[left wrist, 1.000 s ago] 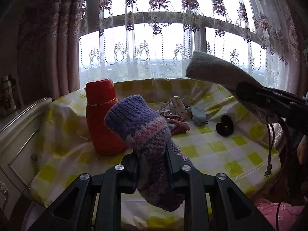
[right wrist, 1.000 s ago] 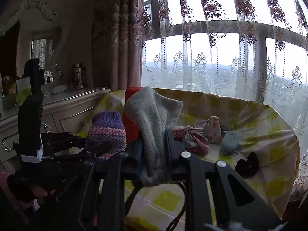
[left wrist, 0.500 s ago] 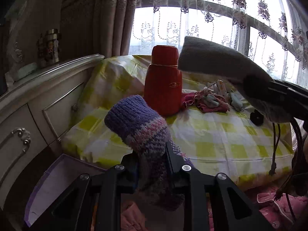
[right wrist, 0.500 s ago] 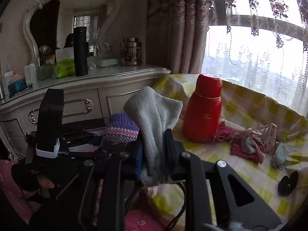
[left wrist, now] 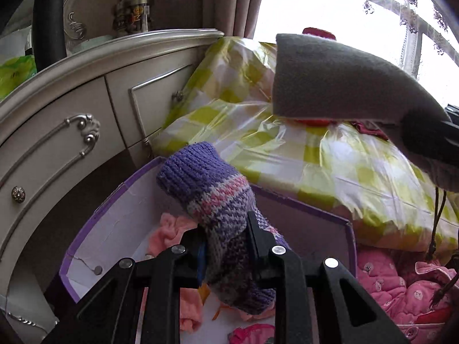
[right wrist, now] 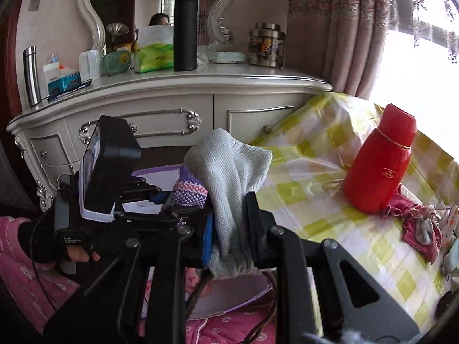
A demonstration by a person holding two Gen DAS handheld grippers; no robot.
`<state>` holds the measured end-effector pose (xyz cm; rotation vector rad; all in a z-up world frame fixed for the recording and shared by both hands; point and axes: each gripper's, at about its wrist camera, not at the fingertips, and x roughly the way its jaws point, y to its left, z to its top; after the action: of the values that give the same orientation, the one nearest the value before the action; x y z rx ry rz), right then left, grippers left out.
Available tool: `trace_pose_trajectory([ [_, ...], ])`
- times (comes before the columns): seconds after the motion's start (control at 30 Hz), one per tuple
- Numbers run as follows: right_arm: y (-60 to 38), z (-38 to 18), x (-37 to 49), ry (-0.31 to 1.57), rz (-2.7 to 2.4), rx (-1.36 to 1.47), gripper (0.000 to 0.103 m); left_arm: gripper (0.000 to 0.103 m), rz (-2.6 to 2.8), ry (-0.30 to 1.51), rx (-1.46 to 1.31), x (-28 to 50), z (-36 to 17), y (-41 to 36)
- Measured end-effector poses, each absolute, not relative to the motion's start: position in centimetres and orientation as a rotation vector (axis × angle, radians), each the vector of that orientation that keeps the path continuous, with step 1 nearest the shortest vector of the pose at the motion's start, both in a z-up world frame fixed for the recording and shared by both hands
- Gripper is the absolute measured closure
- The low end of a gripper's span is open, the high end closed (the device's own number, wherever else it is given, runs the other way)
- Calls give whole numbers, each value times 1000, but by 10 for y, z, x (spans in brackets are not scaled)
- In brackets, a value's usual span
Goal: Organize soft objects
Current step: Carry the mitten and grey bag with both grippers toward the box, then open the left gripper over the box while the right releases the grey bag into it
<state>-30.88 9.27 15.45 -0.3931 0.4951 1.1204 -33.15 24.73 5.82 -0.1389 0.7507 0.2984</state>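
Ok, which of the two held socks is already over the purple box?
The purple knit sock in the left claw: it hangs over the box. The grey sock in the right claw is higher, over the checked cloth.

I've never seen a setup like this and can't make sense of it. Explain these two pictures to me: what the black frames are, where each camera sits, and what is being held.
There is no robot here. A person holds a hand-operated gripper in each hand, and each has a wide-angle camera looking forward along its two fingers, so the black frames at the bottom of each picture are the tools themselves.

The left camera's picture shows the left gripper shut on a purple knitted sock, held over an open purple box that already holds pink soft things.

The right camera's picture shows the right gripper shut on a grey sock. The person's gloved left hand appears there too.

Beside them is a table under a yellow checked cloth, with a red flask and a small pile of socks. A white dresser stands behind.
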Motion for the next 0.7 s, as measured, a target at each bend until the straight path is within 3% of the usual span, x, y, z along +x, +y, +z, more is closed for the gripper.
trace_pose_trajectory([
  [0.37, 128, 121, -339, 549, 1243, -550, 79, 77, 437, 843, -193, -352, 32, 289],
  [0.43, 131, 115, -342, 566, 1257, -569, 79, 72, 462, 860, -187, -351, 30, 291],
  [0.47, 134, 112, -342, 589, 1275, -579, 78, 65, 477, 868, -188, -351, 30, 292],
  [0.5, 135, 108, -342, 615, 1295, -586, 70, 54, 487, 877, -194, -349, 28, 294],
  [0.53, 137, 104, -342, 641, 1310, -593, 52, 48, 496, 882, -199, -350, 29, 295],
  [0.6, 136, 100, -342, 670, 1335, -596, 32, 32, 526, 875, -199, -349, 31, 296],
  [0.7, 122, 107, -338, 631, 1332, -558, 31, 28, 537, 879, -173, -342, 36, 292],
])
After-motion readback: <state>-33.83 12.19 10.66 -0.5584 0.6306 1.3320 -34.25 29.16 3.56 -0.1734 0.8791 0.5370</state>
